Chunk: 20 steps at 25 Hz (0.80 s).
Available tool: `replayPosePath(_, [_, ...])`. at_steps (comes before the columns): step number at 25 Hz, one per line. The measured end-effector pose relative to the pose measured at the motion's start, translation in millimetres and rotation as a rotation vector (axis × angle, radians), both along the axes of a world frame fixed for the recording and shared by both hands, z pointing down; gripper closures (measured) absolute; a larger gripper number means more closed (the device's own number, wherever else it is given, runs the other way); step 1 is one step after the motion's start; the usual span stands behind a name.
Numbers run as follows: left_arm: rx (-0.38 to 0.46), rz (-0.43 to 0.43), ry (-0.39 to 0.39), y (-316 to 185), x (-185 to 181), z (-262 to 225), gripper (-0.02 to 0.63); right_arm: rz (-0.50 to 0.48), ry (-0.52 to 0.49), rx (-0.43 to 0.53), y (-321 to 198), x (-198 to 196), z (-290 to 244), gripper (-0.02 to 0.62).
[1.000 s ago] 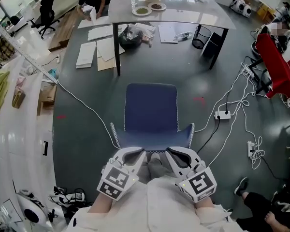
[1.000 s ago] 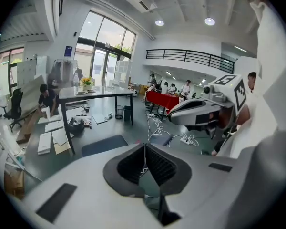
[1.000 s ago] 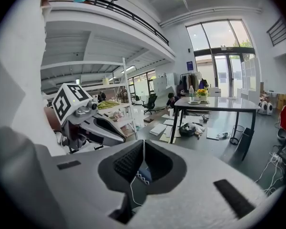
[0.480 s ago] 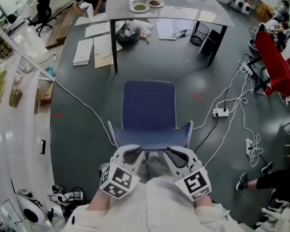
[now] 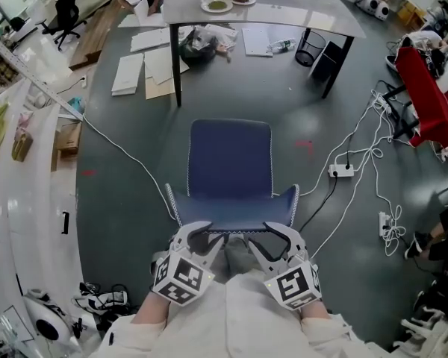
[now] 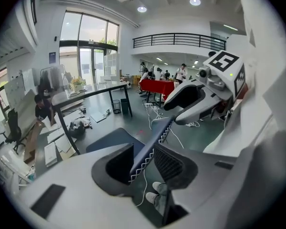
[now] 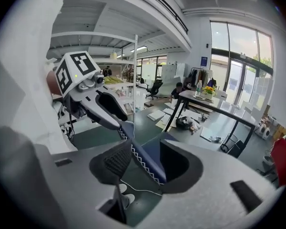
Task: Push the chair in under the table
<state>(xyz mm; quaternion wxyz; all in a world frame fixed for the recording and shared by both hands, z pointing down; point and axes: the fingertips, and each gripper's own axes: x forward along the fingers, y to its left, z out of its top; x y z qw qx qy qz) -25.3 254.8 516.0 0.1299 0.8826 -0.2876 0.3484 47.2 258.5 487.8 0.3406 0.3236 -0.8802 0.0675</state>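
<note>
The tabletop [image 5: 284, 17] stands well ahead, and the blue chair [image 5: 230, 162] sits apart from it, seat toward it, its backrest rim [image 6: 150, 149] running left to right on the near side. The left hand-held gripper [image 5: 203, 233] and right hand-held gripper [image 5: 269, 233] have just been opening and stand spread astride that rim, neither pinching it, equally near, so the push likely goes straight ahead, square to the rim

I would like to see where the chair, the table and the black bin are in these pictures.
chair [image 5: 230, 159], head view, middle of the blue seat.
table [image 5: 321, 22], head view, bare right part of the top.
black bin [image 5: 310, 48], head view, its wire wall.
</note>
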Motion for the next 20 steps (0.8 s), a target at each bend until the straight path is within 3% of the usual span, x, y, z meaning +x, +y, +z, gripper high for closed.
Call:
replayPosePath(6, [0.007, 0.028, -0.065, 2.6, -2.5, 16.8, 0.410, -0.017, 0.084, -0.014, 4.2, 5.8, 23.2, 0.436])
replayPosePath(14, [0.009, 0.044, -0.098, 3.1, -3.7, 29.3, 0.407, -0.063, 0.194, 0.027, 4.4, 12.7, 42.4, 0.433])
replayPosePath(20, [0.015, 0.029, -0.109, -2.5, -4.9, 35.5, 0.407, -0.072, 0.215, 0.007, -0.5, 11.5, 50.9, 0.433])
